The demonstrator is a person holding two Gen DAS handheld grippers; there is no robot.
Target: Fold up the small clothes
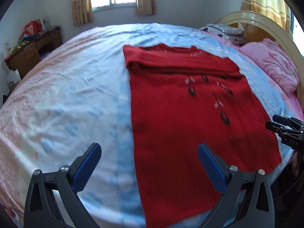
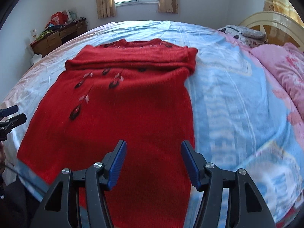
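A red sweater [image 2: 121, 114] lies flat on the bed [image 2: 228, 98], sleeves folded in; the left gripper [image 1: 150, 163] and right gripper [image 2: 153, 161] hover open and empty. Soft, limp knit, best pinched at the hem corners.

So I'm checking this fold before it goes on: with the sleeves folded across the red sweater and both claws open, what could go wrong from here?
1. The near hem of the red sweater lies at the edge of the bed; a tug could drag it off.
2. The right claw and the left claw may lift unevenly, skewing the fold.
3. The folded sleeves lie loose and may slide open.
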